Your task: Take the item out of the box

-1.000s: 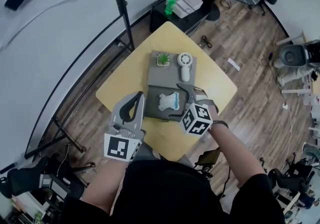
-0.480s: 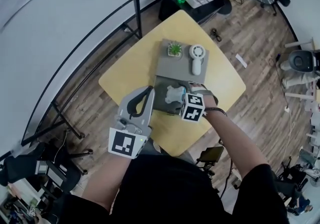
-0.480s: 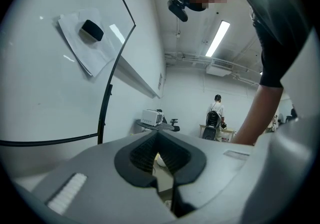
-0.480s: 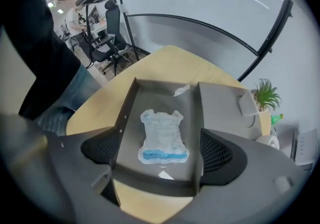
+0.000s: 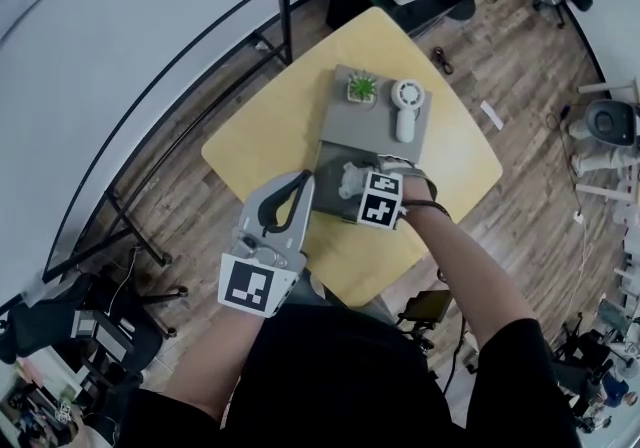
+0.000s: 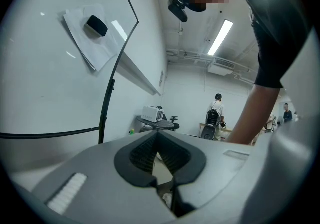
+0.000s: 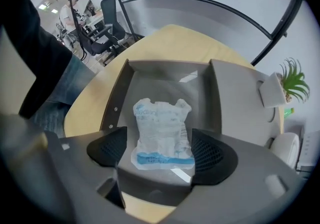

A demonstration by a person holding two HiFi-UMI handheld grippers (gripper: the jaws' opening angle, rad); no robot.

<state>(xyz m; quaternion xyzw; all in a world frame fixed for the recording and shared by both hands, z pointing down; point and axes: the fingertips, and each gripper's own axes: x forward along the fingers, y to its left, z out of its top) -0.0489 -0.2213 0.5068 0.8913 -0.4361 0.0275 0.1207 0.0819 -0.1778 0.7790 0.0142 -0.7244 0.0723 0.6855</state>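
Head view: right tool (image 5: 362,179) partly hides box (image 5: 328,168); plant (image 5: 362,88), perhaps fan (image 5: 406,108) behind.

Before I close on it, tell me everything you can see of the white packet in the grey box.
The white packet is a flat, crinkled pouch, plastic-like, with a blue band along its near edge and faint unreadable print at the far end. It lies on the floor of the open grey box, roughly centred. The right hand-held gripper hangs over it, jaws apart, one each side; contact cannot be told.
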